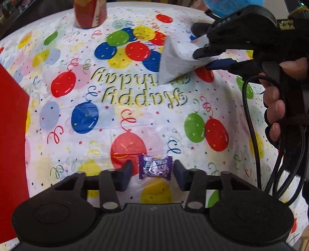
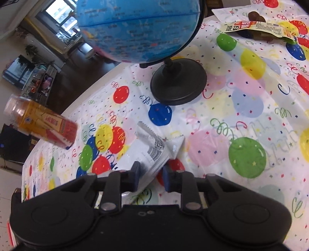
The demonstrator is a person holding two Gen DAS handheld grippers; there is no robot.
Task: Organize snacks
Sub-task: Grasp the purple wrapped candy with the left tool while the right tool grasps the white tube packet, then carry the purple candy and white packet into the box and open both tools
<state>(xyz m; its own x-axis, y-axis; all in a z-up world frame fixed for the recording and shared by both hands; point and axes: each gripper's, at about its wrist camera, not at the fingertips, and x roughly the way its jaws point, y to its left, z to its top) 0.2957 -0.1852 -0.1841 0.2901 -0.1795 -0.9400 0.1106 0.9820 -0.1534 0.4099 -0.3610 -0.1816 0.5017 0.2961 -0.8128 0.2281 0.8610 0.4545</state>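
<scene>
A small purple wrapped candy (image 1: 155, 167) lies on the balloon-print tablecloth (image 1: 135, 115), between the fingers of my left gripper (image 1: 153, 171), which is open around it with gaps on both sides. My right gripper (image 2: 150, 176) is shut on a white snack packet (image 2: 152, 152) and holds it tilted above the table. In the left wrist view the right gripper (image 1: 202, 59) shows at the upper right with the same packet (image 1: 175, 61) hanging from it.
A blue globe (image 2: 139, 29) on a black base (image 2: 178, 82) stands beyond the right gripper. An orange-red canister (image 2: 41, 122) stands at the left, also seen in the left wrist view (image 1: 90, 12). A snack bag (image 2: 260, 27) lies far right. A red box (image 1: 11, 144) stands at left.
</scene>
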